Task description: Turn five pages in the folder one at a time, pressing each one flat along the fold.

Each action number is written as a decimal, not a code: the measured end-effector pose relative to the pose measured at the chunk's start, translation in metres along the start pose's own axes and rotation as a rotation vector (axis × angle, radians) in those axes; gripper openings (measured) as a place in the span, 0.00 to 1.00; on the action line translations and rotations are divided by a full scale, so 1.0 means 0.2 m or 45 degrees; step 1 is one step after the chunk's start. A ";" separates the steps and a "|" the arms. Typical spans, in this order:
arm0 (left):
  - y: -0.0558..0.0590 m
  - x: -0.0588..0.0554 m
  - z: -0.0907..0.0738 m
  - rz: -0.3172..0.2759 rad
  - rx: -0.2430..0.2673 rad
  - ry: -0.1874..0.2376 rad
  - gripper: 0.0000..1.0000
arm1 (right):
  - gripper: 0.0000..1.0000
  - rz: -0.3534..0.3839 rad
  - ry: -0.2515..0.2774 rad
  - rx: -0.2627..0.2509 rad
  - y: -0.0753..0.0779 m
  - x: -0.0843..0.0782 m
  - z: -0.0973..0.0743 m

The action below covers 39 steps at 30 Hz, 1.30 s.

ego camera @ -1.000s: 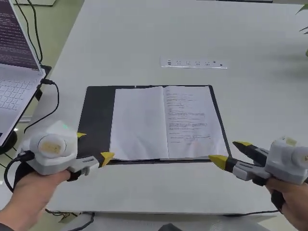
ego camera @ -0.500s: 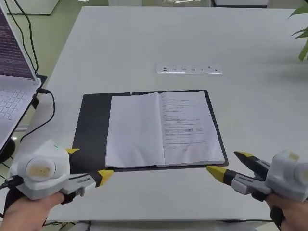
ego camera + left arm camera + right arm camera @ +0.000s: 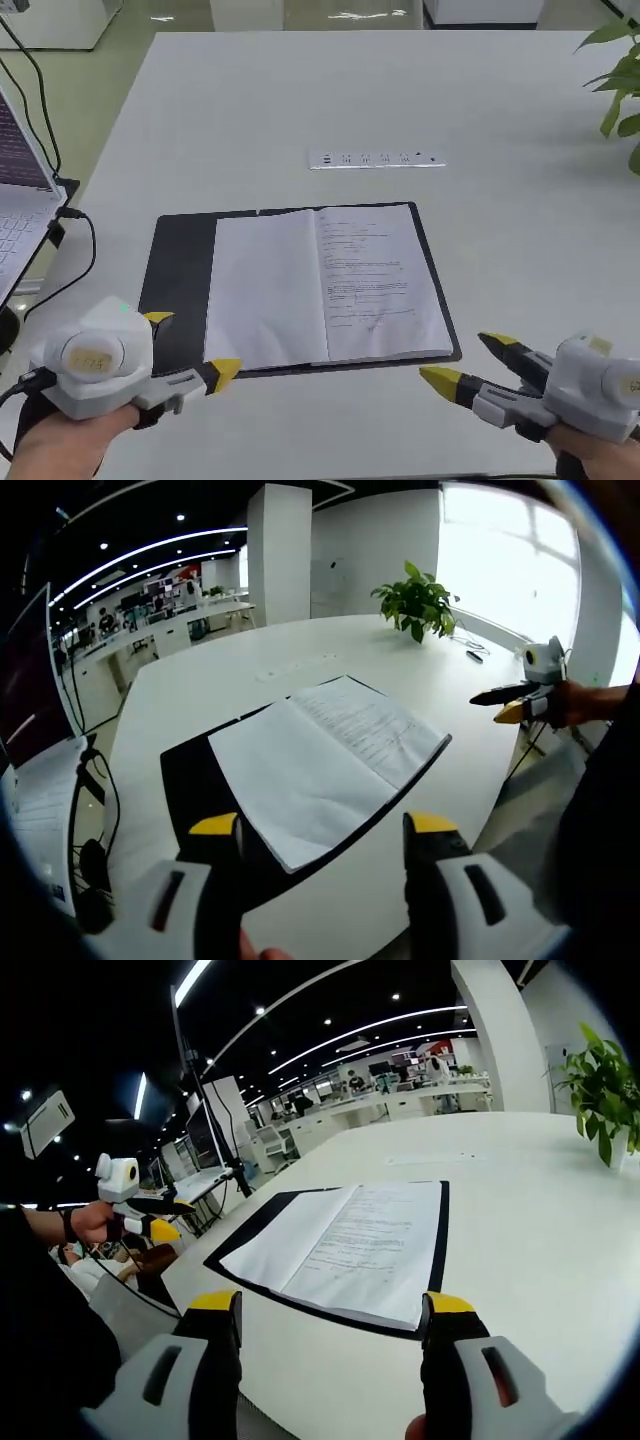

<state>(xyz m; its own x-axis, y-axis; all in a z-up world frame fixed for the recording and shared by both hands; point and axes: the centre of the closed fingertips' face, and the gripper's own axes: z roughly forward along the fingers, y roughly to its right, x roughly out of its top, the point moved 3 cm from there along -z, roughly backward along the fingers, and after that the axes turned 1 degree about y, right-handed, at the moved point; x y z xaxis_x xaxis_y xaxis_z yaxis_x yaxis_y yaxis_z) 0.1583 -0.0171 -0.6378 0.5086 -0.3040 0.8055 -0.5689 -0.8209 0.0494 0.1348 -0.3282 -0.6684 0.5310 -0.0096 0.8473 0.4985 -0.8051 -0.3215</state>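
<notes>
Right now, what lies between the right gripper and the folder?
Nothing but a strip of bare white table. The right gripper view shows it running between the open right gripper and the near edge of the folder.

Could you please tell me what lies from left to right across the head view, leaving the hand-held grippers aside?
From the left: laptop → black cable → open folder → plant.

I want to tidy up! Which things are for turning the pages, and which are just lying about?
For the job: folder, its pages, left gripper and right gripper, both with jaws open.
Just lying about: power strip, laptop, plant.
</notes>
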 end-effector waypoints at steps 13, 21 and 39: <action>0.13 0.13 0.20 0.074 -0.107 0.014 0.64 | 0.73 -0.003 -0.010 0.005 0.01 -0.02 -0.03; 0.23 0.19 0.31 0.101 -0.171 0.019 0.64 | 0.74 0.005 -0.007 0.014 0.01 -0.04 -0.04; 0.49 0.32 0.56 0.227 -0.329 -0.012 0.64 | 0.76 0.028 -0.013 0.007 0.03 -0.06 -0.08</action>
<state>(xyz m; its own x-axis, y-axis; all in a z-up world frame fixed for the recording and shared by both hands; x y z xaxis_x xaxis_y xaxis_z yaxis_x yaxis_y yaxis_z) 0.2075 -0.1719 -0.6480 0.3918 -0.4376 0.8093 -0.7942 -0.6049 0.0574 0.1209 -0.3420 -0.6732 0.5487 -0.0208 0.8358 0.4908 -0.8013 -0.3421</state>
